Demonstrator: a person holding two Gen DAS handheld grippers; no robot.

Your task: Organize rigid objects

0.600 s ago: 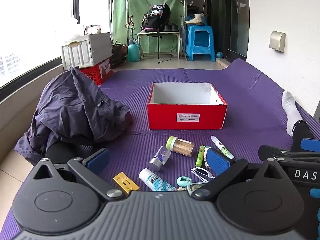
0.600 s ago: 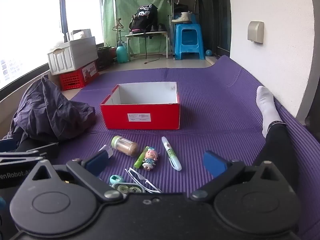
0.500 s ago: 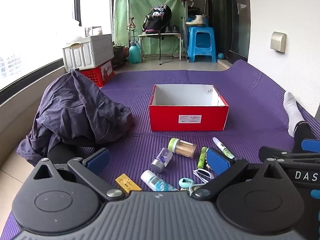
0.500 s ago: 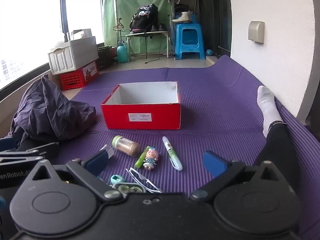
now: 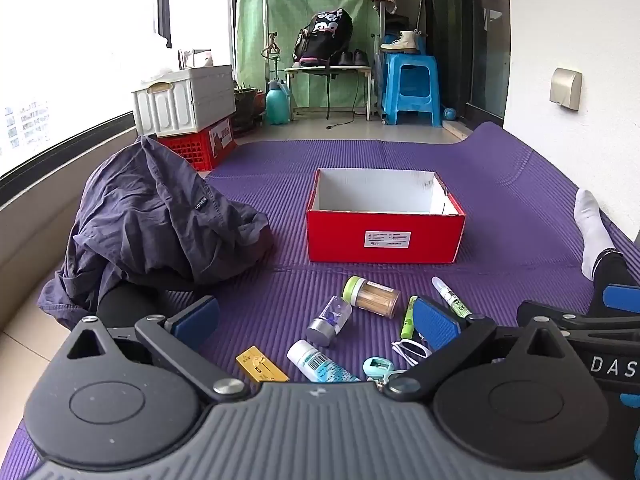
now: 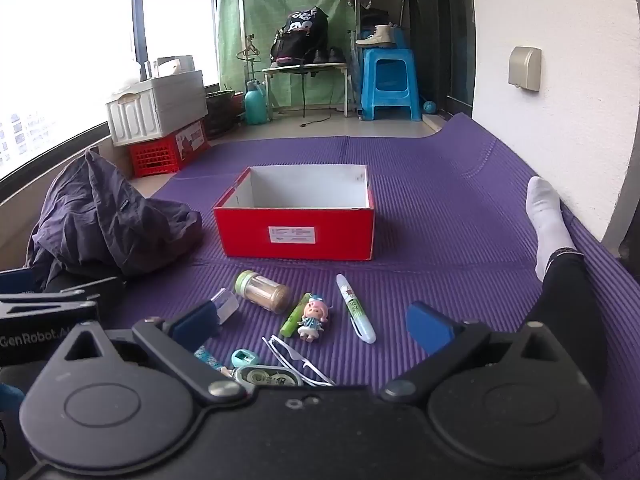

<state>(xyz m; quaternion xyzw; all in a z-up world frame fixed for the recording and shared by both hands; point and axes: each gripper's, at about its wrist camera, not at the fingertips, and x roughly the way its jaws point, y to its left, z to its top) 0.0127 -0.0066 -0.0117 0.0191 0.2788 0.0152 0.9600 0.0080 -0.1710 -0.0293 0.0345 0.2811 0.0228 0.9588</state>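
Grippers, left gripper (image 5: 316,316) and right gripper (image 6: 312,324), gape wide, empty. Risk: round toothpick jar (image 6: 262,291) may roll off when pinched, missing red box (image 6: 296,234).

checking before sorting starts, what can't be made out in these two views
- Red box floor: near wall hides it, both views.
- Doll: left gripper's finger hides it in left view.
- Yellow card: absent from right view.
- White bottle: label too small; right gripper's finger covers it in right view.
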